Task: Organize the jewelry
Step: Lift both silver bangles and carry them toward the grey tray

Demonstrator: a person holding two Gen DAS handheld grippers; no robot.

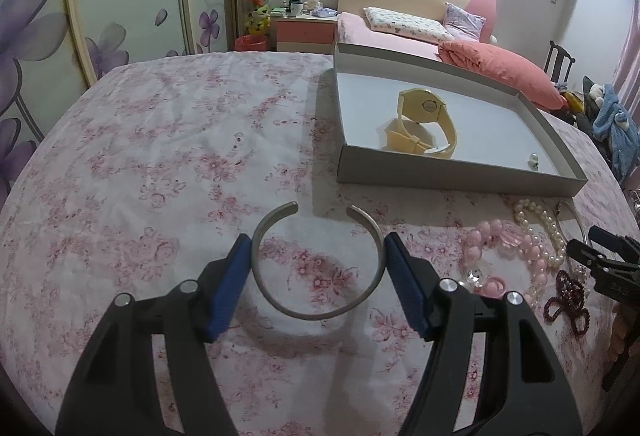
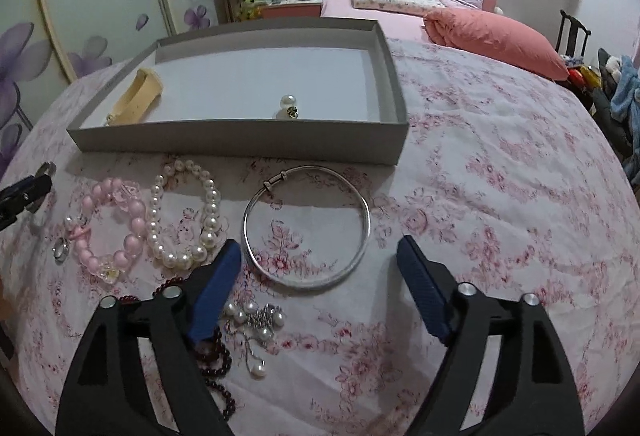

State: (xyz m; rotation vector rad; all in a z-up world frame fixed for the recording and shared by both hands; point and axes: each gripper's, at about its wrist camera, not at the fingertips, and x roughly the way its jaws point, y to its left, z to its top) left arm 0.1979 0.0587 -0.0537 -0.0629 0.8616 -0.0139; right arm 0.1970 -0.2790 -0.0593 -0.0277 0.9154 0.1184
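1. The grey tray (image 2: 240,142) sits on a table covered with a pink floral tablecloth (image 2: 480,196); every place below is given relative to this tray.
2. Inside the tray, a cream-yellow wristwatch (image 1: 422,124) lies toward its left end, and 2 small pearl earrings (image 2: 289,106) rest close to its near wall.
3. The left gripper (image 1: 318,264) is in front of the tray's left near corner. Its blue pads (image 1: 230,286) press on the 2 sides of an open silver cuff bracelet (image 1: 318,264), whose gap faces the tray, so it is grasping the cuff.
4. The right gripper (image 2: 320,268) hovers in front of the tray's near wall with its fingers released and spread wide; nothing is pinched between them.
5. A thin silver bangle (image 2: 307,226) lies flat on the cloth just in front of the tray's near wall, mostly ahead of the right gripper's fingertips and clear of both pads.
6. Left of the bangle, also in front of the tray, lie a white pearl bracelet (image 2: 184,220) and a pink bead bracelet (image 2: 108,228), touching each other.
7. Nearer the right-wrist camera than those, a cluster of pearl-and-silver pieces (image 2: 256,320) and a dark red bead strand (image 2: 218,360) lie by the right gripper's left finger.
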